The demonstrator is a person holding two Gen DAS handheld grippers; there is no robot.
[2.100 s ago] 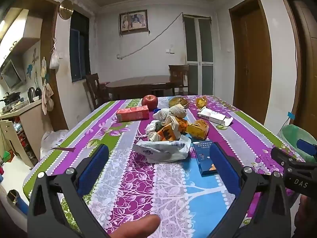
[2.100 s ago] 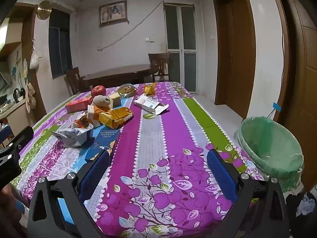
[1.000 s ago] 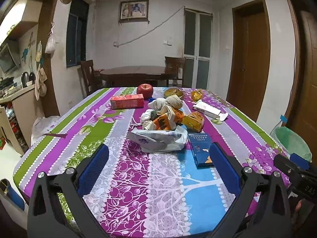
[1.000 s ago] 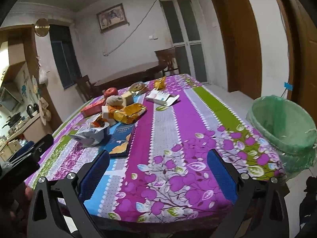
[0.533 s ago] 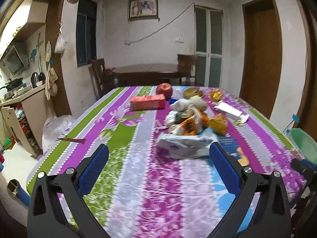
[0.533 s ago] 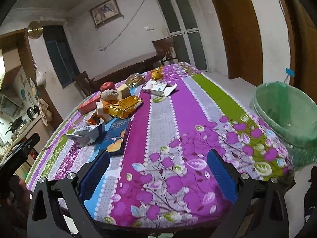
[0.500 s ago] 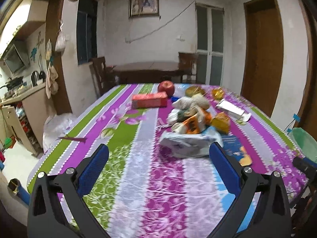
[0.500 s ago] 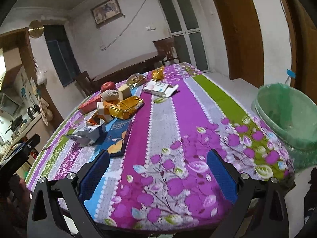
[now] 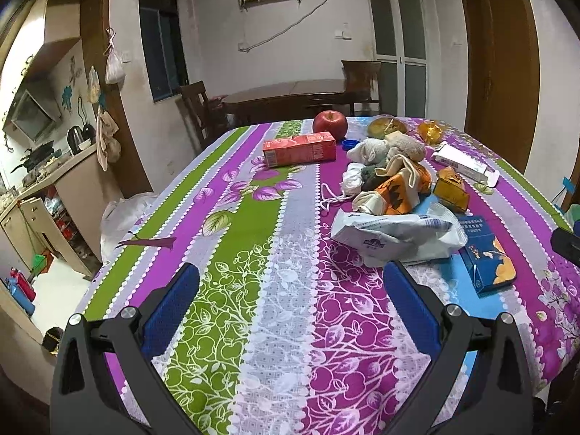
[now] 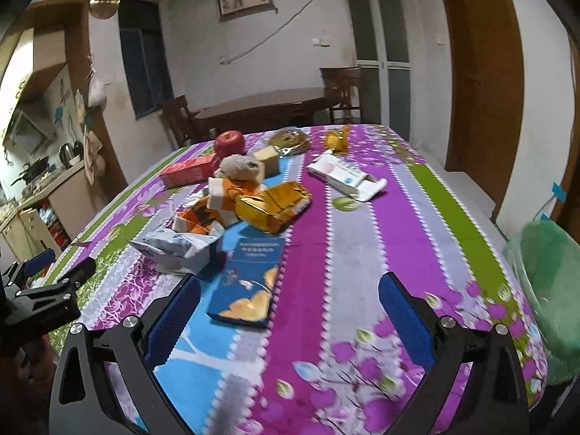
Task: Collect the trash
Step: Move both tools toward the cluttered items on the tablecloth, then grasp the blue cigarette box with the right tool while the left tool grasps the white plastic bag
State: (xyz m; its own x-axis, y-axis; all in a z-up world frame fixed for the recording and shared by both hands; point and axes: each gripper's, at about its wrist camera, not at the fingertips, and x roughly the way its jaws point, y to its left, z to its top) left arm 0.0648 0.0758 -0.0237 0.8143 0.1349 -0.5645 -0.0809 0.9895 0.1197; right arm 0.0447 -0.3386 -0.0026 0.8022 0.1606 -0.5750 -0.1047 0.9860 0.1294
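Lying nearest the person on the floral purple, green and blue striped tablecloth (image 10: 362, 253), the crumpled white plastic wrapper (image 9: 395, 233) and the flat blue carton with orange print (image 10: 250, 282) look like the first trash to take. Just beyond them is a heap of orange wrappers (image 9: 398, 190), a shiny gold foil packet (image 10: 275, 201) and balled-up cloth or paper, with a red juice carton (image 9: 299, 148), a red apple (image 9: 330, 122) and a white box (image 10: 344, 177) farther off.

The left gripper (image 9: 290, 308) hovers over the near left of the cloth, its blue pads spread wide with nothing between them. The right gripper (image 10: 290, 308) is likewise splayed and empty, with the blue carton just ahead of its left pad.

The green-lined bin (image 10: 551, 282) stands off the table's right edge, so the right gripper probably suits the carrying. A good pick would likely come in low, straddle the carton's narrow sides and close firmly before lifting. The wrapper is limp, so pinching a raised fold should hold better than squeezing its bulk. The apple is probably not trash.
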